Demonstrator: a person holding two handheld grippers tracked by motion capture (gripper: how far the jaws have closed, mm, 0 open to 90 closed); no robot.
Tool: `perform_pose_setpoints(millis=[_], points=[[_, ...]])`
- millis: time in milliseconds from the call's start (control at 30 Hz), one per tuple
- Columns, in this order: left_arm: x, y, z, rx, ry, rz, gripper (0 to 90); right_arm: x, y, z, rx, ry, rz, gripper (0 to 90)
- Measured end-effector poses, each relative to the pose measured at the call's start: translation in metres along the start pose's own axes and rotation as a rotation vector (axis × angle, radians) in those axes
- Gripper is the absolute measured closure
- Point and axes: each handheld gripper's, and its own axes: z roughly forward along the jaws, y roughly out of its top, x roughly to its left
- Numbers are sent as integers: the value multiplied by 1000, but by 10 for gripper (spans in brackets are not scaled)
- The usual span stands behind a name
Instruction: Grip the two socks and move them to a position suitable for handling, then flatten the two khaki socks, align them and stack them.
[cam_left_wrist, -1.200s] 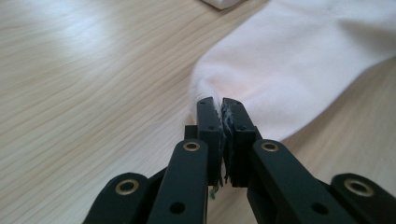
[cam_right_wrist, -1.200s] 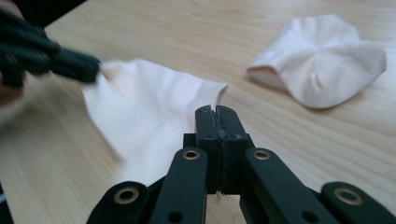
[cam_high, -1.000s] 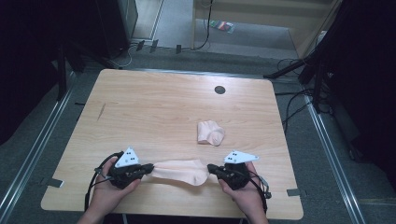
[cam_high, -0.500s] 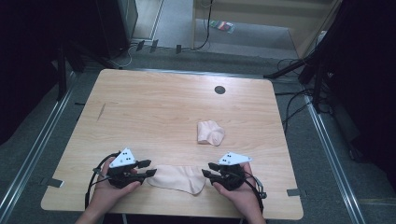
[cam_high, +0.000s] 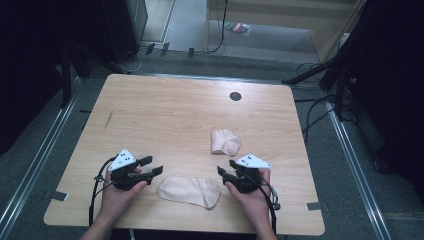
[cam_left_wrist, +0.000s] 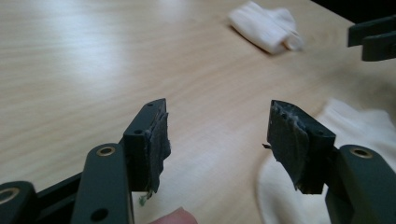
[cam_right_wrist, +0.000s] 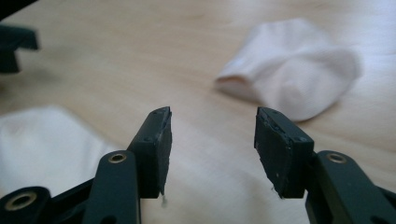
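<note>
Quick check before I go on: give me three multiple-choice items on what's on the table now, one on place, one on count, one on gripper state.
1. Where does the flat sock lie?
A. between the two grippers
B. at the table's far edge
C. on the floor

2. How many socks are on the table?
A. one
B. two
C. four

3. How do the left gripper and right gripper stand?
A. both shut on a sock
B. one open, one shut
C. both open, holding nothing

Answers: 1 A, it lies between them near the front edge. 2 B, the flat one plus the bunched sock. 3 C, both gripper views show gaps between empty jaws.
</note>
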Motion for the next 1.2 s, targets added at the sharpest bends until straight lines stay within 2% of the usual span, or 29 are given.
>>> perform_pose_setpoints(millis=[133, 267, 300, 333, 367, 400, 467, 500, 533, 600, 667, 767, 800, 833, 867, 900, 967, 1000, 1033, 1067, 1100, 1133, 1167, 1200], points=[[11, 1, 0, -26, 67, -44, 333, -11, 15, 7, -37, -97, 61, 439], [15, 2, -3, -38, 90, -65, 284, -15, 32, 27, -24, -188, 61, 352], [15, 2, -3, -38, 90, -65, 257, -15, 32, 27, -24, -188, 61, 352], [16, 2, -4, -45, 96, -72, 218, -18, 39, 39, -11, -211, 71, 335], [16, 2, -4, -45, 105, -73, 218, -18, 39, 39, -11, -211, 71, 335], [17, 1, -3, -41, 124, -89, 152, -20, 44, 51, 0, -214, 91, 330], [18, 0, -2, -37, 127, -96, 142, -22, 47, 60, 19, -212, 117, 320], [18, 0, -2, -37, 127, -96, 138, -22, 47, 60, 19, -212, 117, 320], [19, -1, -2, -28, 127, -97, 138, -23, 48, 71, 43, -214, 126, 309], [18, -1, -1, -21, 127, -103, 139, -23, 47, 75, 52, -216, 127, 307], [19, -1, 0, -17, 135, -104, 143, -24, 43, 87, 95, -250, 119, 293], [20, -1, 0, -15, 134, -113, 146, -24, 41, 89, 101, -273, 107, 340], [20, -1, 0, -16, 135, -117, 146, -22, 41, 89, 104, -297, 97, 408], [20, -1, 0, -16, 134, -121, 147, -21, 41, 89, 108, -334, 71, 497], [21, -1, 0, -13, 134, -123, 148, -21, 40, 90, 105, -349, 47, 604], [21, -1, 1, -9, 135, -124, 149, -23, 41, 88, 99, -342, 44, 790], [20, -1, 1, -7, 134, -123, 152, -27, 42, 85, 85, -318, 89, 813], [20, -1, 1, -7, 134, -123, 153, -27, 42, 85, 85, -318, 89, 813], [20, -1, 1, -5, 131, -115, 156, -25, 45, 82, 47, -261, 96, 818], [20, -1, 1, -6, 130, -111, 158, -20, 47, 80, 26, -222, 84, 818], [20, -1, 1, -6, 130, -111, 159, -20, 47, 80, 26, -222, 84, 818], [18, -1, 1, -13, 132, -105, 160, -4, 50, 78, -1, -146, 40, 818], [18, -1, 1, -13, 132, -105, 161, -4, 50, 78, -1, -146, 40, 818], [18, 0, 2, -11, 133, -100, 162, 11, 53, 77, -15, -91, 21, 818]])
